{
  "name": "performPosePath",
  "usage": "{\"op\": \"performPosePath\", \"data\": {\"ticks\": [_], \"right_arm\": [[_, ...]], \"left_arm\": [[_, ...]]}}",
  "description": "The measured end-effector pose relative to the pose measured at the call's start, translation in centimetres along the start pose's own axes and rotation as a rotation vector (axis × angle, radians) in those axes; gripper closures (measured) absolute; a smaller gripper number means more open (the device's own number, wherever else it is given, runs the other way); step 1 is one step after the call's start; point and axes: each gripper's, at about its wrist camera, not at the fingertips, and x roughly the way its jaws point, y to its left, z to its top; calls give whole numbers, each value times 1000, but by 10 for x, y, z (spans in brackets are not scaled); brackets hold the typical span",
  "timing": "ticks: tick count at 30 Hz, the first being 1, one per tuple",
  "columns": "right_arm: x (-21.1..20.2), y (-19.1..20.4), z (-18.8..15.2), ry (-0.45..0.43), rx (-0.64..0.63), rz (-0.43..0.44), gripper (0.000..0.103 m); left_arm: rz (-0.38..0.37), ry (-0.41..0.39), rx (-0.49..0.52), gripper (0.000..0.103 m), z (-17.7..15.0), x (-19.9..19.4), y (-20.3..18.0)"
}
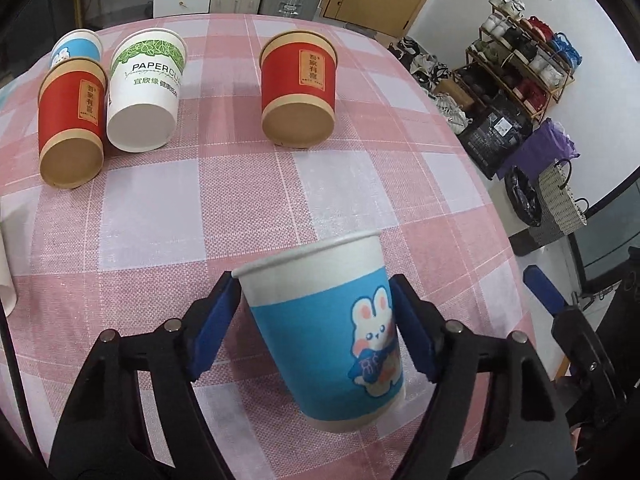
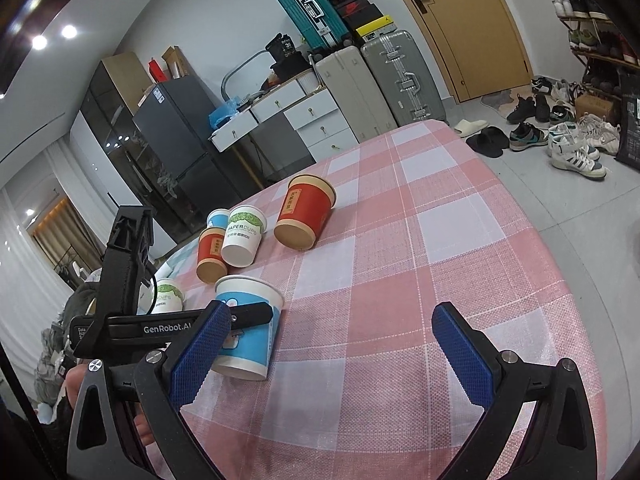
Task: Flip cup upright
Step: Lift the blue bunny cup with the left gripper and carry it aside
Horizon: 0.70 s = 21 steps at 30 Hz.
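From the left wrist, the left claw pinches the blue bunny cup across its upper wall, one blue pad on each side just under the rim. The cup stands mouth up, tilted a little; whether its base touches the checked surface or hangs just above cannot be told from here. The grip high on the wall probably lets the base settle flat before release, so the flip looks nearly done. Further off, four cups stand mouth down: a red cup alone on the right and, on the left, a second red cup beside a white cup, apparently touching it, with a small blue cup behind them. The white one reads "PAPERCU", the end cut off by the curve, above a line of Chinese characters. Both red cups carry a tan label with vertical characters too small to read surely.

From the right wrist, the right claw is spread wide and holds nothing, hovering over bare cloth, likely kept clear while the other works. The bunny cup sits at the near left edge of the surface, with the left gripper's body lying across it. That body reads "GenRobot.AI". A further white-and-green cup shows beyond it, seemingly upright, lettered "PAPER CUPS". The inverted white cup here also reads "PAPERCUPS".
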Motion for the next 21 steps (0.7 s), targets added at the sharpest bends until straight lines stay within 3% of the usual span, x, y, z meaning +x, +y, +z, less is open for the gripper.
{"op": "performPosePath", "data": {"ticks": [5,11,21], "right_arm": [[-2,6,-1,-4,-7,1,1],[-12,27,-2,-10,-44,8,0],[-29,87,-8,-27,-138,41,0]], "left_arm": [[-7,-16,3,30,1,-7,-6],[-10,-52,11,30,-6,-43,-12],[29,-192,49,30,-63,-154,9]]}}
